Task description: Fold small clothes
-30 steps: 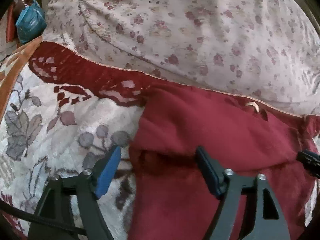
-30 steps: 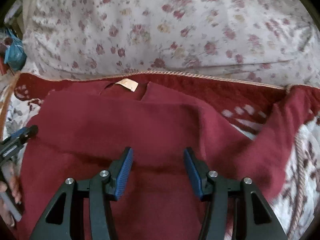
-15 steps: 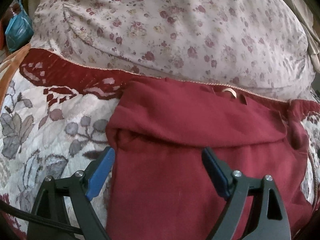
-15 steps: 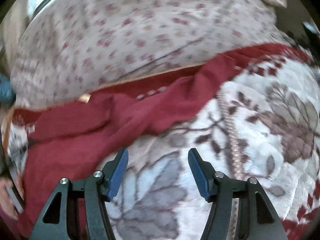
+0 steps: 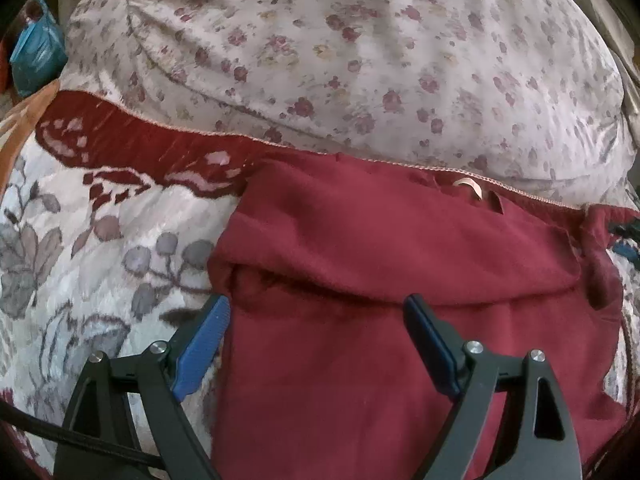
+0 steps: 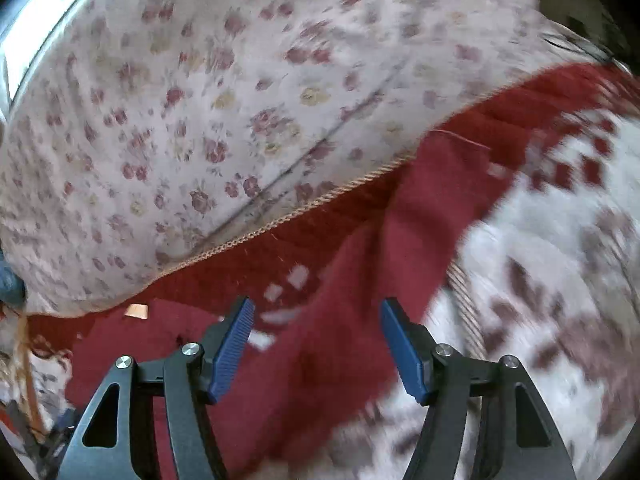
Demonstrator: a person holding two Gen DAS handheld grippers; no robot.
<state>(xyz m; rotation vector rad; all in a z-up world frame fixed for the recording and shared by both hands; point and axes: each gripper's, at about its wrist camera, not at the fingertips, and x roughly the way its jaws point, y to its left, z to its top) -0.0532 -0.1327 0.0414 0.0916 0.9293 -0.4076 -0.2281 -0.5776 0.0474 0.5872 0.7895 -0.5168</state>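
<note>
A dark red sweater (image 5: pixel 380 272) lies on a flower-patterned bedspread (image 5: pixel 80 248), its left sleeve folded across the chest and a tan neck label (image 5: pixel 470 187) at the top. My left gripper (image 5: pixel 316 312) hovers open over the sweater's lower left part, nothing between its blue pads. In the blurred right wrist view the sweater's right sleeve (image 6: pixel 392 248) stretches out toward the upper right. My right gripper (image 6: pixel 316 320) is above that sleeve with its jaws opening; the pads do not press the cloth. The right gripper's tip (image 5: pixel 626 240) shows at the far right edge of the left wrist view.
A large pillow with small red flowers (image 5: pixel 340 52) fills the back, edged by a tan cord (image 6: pixel 280 220). A blue plastic bag (image 5: pixel 34 56) sits at the far left. The bedspread's dark red border (image 5: pixel 132 144) runs under the pillow.
My right gripper has swung right, off the sweater's body and out over the outstretched right sleeve, rolling as it went, its jaws a bit wider. The left gripper opened a little and stayed put.
</note>
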